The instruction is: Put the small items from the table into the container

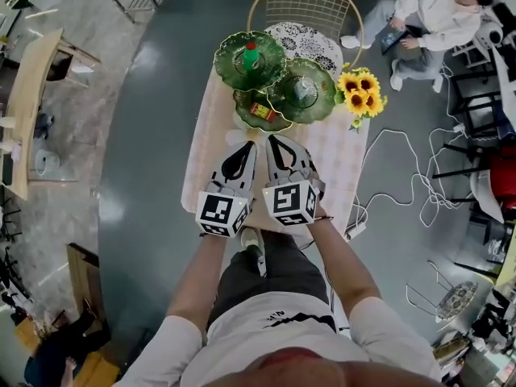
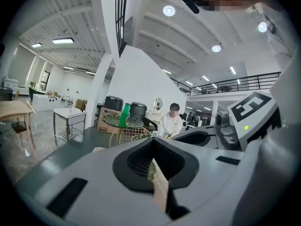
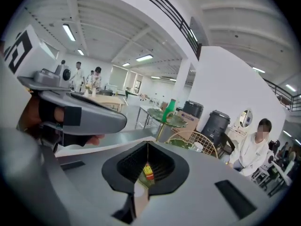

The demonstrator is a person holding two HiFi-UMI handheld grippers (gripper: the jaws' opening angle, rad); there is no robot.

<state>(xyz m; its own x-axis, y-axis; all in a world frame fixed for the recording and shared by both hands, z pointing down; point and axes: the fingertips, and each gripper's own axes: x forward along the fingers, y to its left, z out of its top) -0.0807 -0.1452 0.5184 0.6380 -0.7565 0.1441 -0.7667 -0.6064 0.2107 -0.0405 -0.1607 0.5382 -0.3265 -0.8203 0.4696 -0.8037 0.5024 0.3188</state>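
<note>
Our two grippers, left gripper (image 1: 248, 146) and right gripper (image 1: 272, 139), hover side by side over the tabletop (image 1: 339, 161), both clenched and empty. Beyond them stand three green glass dishes (image 1: 318, 103). One holds a red-and-yellow packet (image 1: 262, 111), another a green bottle (image 1: 251, 56). Sunflowers (image 1: 359, 91) stand beside them, and a wire chair (image 1: 300, 2) behind.

In the head view the left gripper (image 1: 248, 145) and right gripper (image 1: 274, 139) hide the middle of the desk (image 1: 343, 160). The yellow-and-red packet (image 1: 262, 112) in the lowest green dish (image 1: 242, 105) is too small to identify; the right gripper view shows only a sliver of it.
</note>
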